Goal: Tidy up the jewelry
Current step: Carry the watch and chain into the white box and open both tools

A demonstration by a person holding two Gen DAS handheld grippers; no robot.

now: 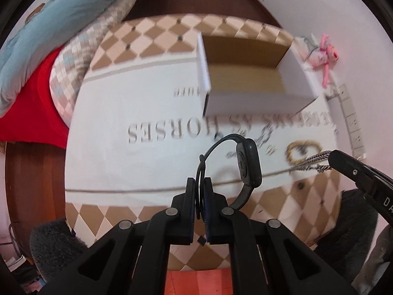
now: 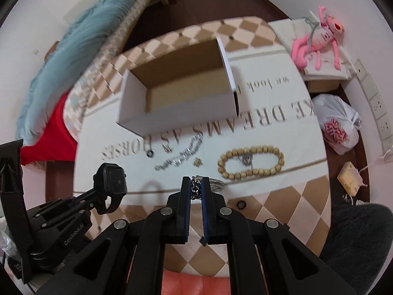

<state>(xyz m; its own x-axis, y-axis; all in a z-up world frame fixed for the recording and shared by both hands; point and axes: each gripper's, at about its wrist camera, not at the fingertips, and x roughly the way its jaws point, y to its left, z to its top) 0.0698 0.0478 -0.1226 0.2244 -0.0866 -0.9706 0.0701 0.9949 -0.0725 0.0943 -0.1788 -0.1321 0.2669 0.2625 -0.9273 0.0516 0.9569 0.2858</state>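
Jewelry lay strewn on the cloth-covered tabletop [image 2: 282,127], and two pieces of it were already off the surface; going from left to right, the left gripper [image 1: 202,191] had its jaws together on the thin band of a black watch [image 1: 248,164], so that the heavy face hung out ahead of the fingertips and a little to their right, tilted on its strap; the pinch on the strap rather than the case looked like the only purchase narrow pads could get on such a shape. Beyond that gripper and ahead of it stood an open cardboard box [image 2: 181,93], empty as far as could be seen, most likely the place the pieces were meant for. Between the box and the right gripper, a silver chain [image 2: 181,156] trailed across the printed lettering, with a small dark ring [image 2: 149,153] just beside its far end and a tiny charm [image 2: 197,162] near its other end. The right gripper [image 2: 196,191] was clamped on a bunch of metal chain links [image 2: 195,186], gathered between the pads so the slack would not spill; some links still drooped to its right. Ahead and to the right of it lay a wooden bead bracelet [image 2: 250,163] with a small metal piece inside its loop, untouched; nearer, just right of the fingertips, a second dark ring [image 2: 241,205] rested on the checkered border. Both held pieces seemed bound for the box.
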